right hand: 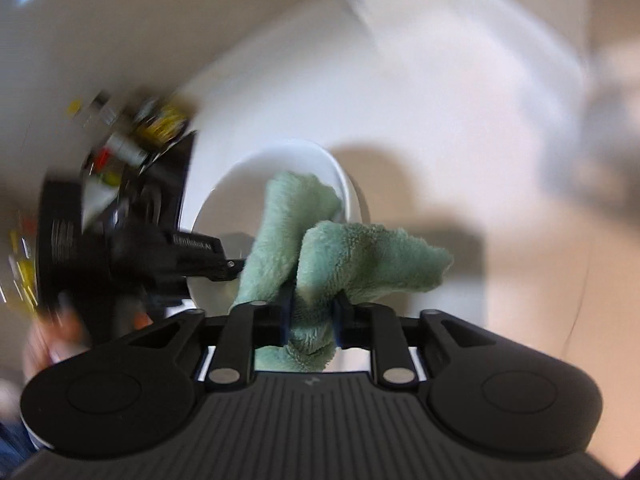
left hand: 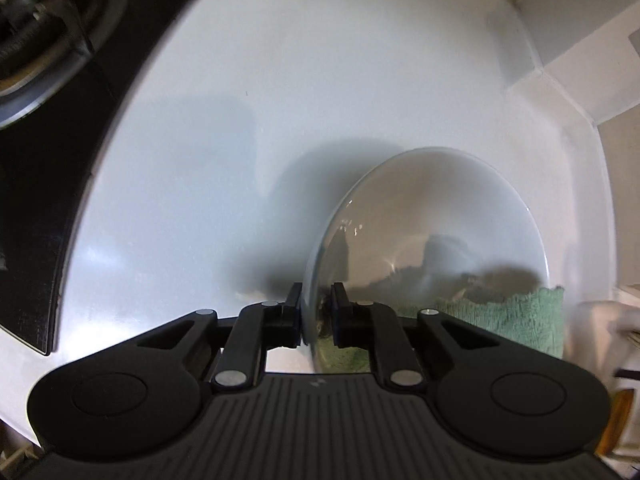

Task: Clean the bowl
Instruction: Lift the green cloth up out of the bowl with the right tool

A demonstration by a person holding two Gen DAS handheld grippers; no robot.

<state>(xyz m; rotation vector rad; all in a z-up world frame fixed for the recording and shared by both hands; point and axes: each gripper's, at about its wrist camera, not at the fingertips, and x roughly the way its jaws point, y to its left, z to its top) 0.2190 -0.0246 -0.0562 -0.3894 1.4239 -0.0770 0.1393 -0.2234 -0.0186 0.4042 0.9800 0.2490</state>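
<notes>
A white glossy bowl [left hand: 432,216] is tilted on its side over the white counter. My left gripper [left hand: 316,312] is shut on the bowl's rim, one finger inside and one outside. A green fluffy cloth [left hand: 516,316] lies against the bowl's inside at the lower right. In the right wrist view my right gripper [right hand: 312,316] is shut on the green cloth [right hand: 348,256], which presses into the bowl [right hand: 240,184]. The left gripper [right hand: 176,256] shows there as a black body on the bowl's left rim.
A black hob with a burner [left hand: 44,40] fills the left of the left wrist view. The white counter [left hand: 280,80] ends at a white wall corner [left hand: 552,68] at the right. Blurred colourful items [right hand: 132,136] stand behind the hob.
</notes>
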